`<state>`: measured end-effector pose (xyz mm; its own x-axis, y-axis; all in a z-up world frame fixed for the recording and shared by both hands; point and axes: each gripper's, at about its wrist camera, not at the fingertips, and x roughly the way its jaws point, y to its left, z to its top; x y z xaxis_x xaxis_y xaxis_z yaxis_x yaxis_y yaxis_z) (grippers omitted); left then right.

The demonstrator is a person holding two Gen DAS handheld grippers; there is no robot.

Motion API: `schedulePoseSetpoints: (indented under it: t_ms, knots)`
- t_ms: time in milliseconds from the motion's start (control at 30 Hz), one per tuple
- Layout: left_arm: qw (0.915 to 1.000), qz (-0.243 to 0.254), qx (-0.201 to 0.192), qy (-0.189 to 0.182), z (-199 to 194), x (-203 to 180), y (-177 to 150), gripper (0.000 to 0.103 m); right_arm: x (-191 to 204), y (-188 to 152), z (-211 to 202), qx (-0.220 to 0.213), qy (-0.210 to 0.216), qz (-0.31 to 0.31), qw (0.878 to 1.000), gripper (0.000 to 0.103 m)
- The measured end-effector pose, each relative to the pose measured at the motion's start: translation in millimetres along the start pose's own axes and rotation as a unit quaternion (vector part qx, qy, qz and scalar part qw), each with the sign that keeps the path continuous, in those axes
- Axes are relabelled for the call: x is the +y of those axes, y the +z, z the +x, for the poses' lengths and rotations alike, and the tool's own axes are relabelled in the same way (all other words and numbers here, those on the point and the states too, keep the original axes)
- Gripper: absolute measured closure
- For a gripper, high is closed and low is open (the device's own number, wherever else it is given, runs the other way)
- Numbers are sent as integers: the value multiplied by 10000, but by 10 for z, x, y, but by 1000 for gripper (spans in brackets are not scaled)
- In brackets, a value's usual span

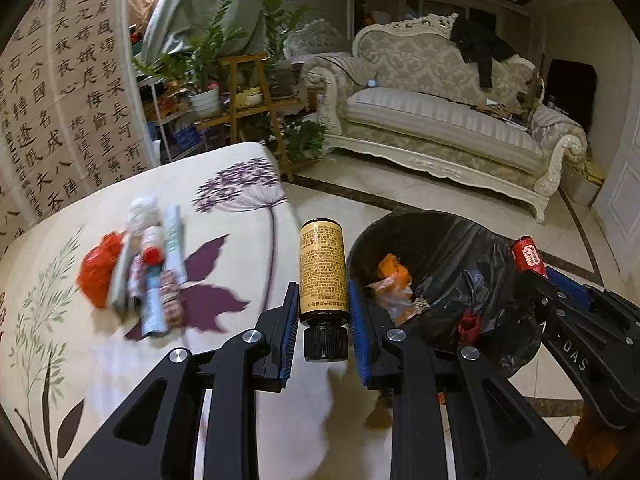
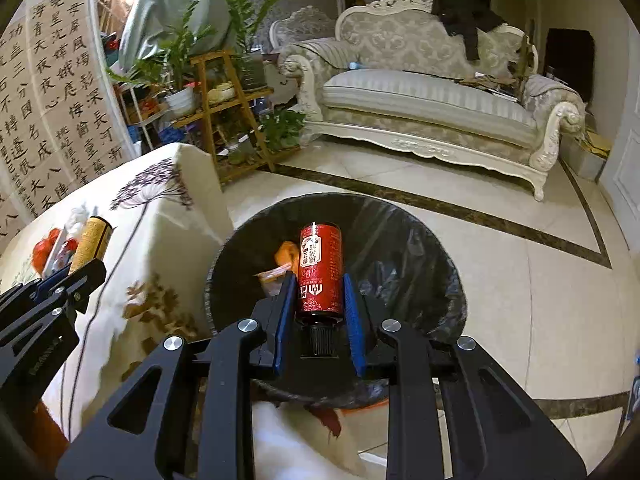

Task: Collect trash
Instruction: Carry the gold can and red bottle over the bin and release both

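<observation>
where the flowered tablecloth (image 1: 120, 380) holds a blurred heap of wrappers (image 1: 140, 268), the left gripper (image 1: 323, 300) pinches a yellow small-print bottle (image 1: 322, 270), black cap toward the camera; over the black-lined bin (image 2: 420, 264) the right gripper (image 2: 320, 300) clamps a red bottle (image 2: 320, 268) with chinese lettering.

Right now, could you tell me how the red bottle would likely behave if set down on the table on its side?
The red bottle is round and smooth, so it would probably roll. It looks stiff between the right gripper pads. Its glossy label may be slippery.
</observation>
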<state>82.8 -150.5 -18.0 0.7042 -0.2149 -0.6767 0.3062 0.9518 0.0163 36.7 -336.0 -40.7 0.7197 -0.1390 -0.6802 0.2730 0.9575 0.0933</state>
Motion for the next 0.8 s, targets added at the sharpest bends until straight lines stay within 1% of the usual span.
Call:
schedulePoseSetpoints:
  t_ms: [133, 533, 733, 767, 800]
  knots:
    - [10000, 46, 62, -55, 130, -122, 91, 78, -100, 43, 72, -5, -51, 75, 10000, 80]
    - [9993, 341, 138, -63, 455, -486, 265, 78, -258, 120, 292, 18, -170, 194, 9997, 79]
    - [9984, 392, 390, -127, 617, -561, 297, 77, -302, 100, 444, 130, -208, 280, 9993, 79]
    - [9983, 395, 415, -131, 630, -566, 303, 75, -318, 94, 449, 128, -213, 319, 9992, 79]
    - [9982, 404, 428, -138, 635, -575, 311, 64, -330, 90, 455, 132, -202, 362, 9991, 78]
